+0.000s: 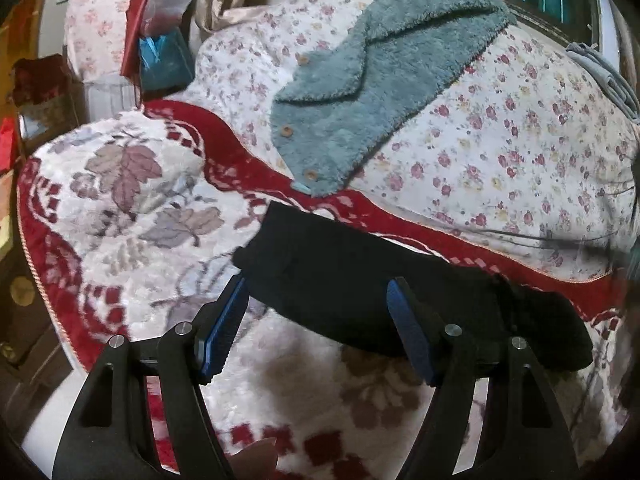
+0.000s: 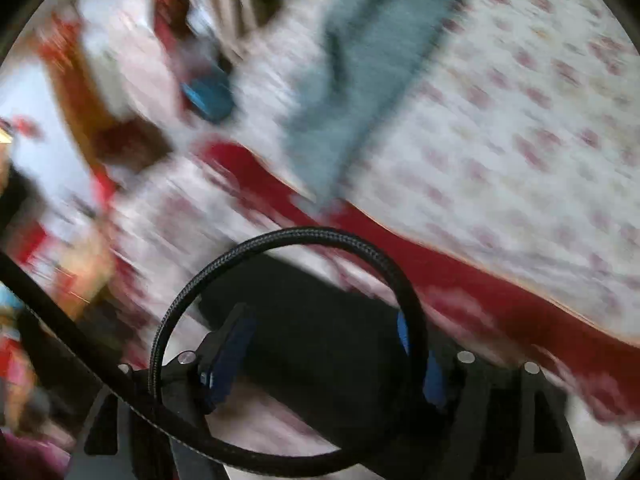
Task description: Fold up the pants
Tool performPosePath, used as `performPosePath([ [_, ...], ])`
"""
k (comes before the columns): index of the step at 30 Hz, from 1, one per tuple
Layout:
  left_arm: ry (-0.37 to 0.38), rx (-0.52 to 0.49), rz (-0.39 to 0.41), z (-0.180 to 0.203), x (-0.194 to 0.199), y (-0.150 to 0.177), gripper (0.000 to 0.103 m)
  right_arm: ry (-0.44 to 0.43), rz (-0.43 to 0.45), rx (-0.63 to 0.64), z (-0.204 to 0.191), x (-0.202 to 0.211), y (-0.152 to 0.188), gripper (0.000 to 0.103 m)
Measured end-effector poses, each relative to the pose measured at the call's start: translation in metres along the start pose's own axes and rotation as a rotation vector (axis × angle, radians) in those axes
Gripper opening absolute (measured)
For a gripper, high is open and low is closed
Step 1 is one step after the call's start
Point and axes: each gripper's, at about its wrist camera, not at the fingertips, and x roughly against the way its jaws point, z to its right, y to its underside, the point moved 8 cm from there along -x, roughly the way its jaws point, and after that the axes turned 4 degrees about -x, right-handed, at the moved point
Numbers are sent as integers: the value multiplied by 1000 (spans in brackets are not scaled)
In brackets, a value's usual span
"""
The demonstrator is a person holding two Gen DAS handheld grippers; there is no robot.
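Grippers spread wide over folded black pants on the blanket

Left gripper (image 1: 318, 300) hangs with its jaws spread wide and nothing held between them. Its blue pads (image 1: 404, 320) sit at the near long edge of the pants (image 1: 360, 280), one at the garment's left end and the other over the dark cloth. Whether either pad touches the fabric cannot be told.

Right gripper (image 2: 324, 344) is likewise spread apart and holds nothing. Its view is heavily blurred. A black braided cable (image 2: 288, 236) loops in front of its fingers, and the pants (image 2: 320, 328) show as a dark mass lying between and beyond them.

The pants lie as a compact black bundle on the red-and-white leaf-patterned blanket (image 1: 132, 208), close to its red far border, running from near the blanket's middle toward its right edge.

Beyond that border lies a white quilt with small pink flowers (image 1: 500, 132). On the quilt rests a grey-green fleece garment with wooden buttons (image 1: 380, 68), its lower corner reaching the red border just beyond the pants.
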Motion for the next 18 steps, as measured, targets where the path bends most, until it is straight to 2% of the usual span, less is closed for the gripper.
performPosePath([
  [2,25,18,-30,7,-10,3,72,89,-69,15,20,-20,24,73],
  [4,44,21,-63,12,-17,9,72,137,-131,40,22,-47,45,73],
  [7,34,-1,-88,16,-22,15,72,225,-173,143,28,-75,67,74],
  [8,29,-3,-92,16,-23,16,72,209,-110,169,32,-70,68,65],
  [9,28,-1,-92,14,-23,17,72,200,-84,151,38,-67,67,43],
  [10,24,2,-92,14,-22,16,72,177,-73,93,50,-61,67,36],
  [11,23,4,-92,12,-22,16,72,117,-63,31,61,-51,60,20],
  [12,22,5,-94,11,-23,16,72,72,-55,-22,68,-44,60,12],
  [15,43,10,-113,14,-27,17,72,47,-6,-98,91,-13,52,8],
  [18,72,8,-126,24,-27,19,72,125,86,-159,130,38,46,5],
])
